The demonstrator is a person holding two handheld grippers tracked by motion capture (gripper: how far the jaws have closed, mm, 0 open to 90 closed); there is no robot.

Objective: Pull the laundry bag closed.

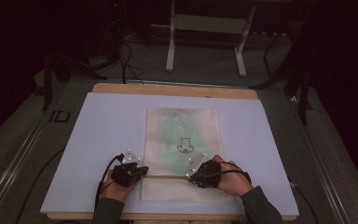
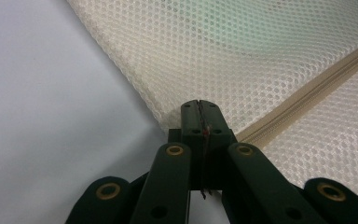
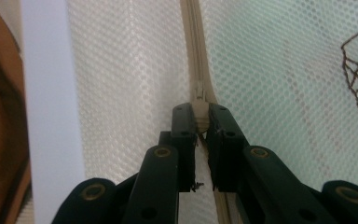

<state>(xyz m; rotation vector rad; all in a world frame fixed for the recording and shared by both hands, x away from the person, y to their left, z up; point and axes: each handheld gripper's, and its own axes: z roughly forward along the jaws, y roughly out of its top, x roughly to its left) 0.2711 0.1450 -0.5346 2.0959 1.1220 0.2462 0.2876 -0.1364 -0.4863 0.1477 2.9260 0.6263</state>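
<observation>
A cream mesh bag (image 1: 182, 126) with something pale green inside lies flat on the white board (image 1: 107, 135). A dark outline figure (image 1: 184, 145) is stitched on it. A beige zipper (image 1: 168, 177) runs across its near end. My left gripper (image 1: 144, 171) sits at the bag's left edge, and in the left gripper view its jaws (image 2: 199, 111) are shut on the mesh bag (image 2: 223, 56) beside the zipper's (image 2: 307, 93) end. My right gripper (image 1: 191, 176) is farther right on the zipper (image 3: 193, 42), shut (image 3: 200, 116) on the zipper pull (image 3: 199, 93).
The board rests on a wooden table (image 1: 168, 88) with its near edge close under both hands. A metal frame (image 1: 170, 46) and cables (image 1: 126, 65) stand on the floor beyond the table. Black cables trail from both grippers over the board.
</observation>
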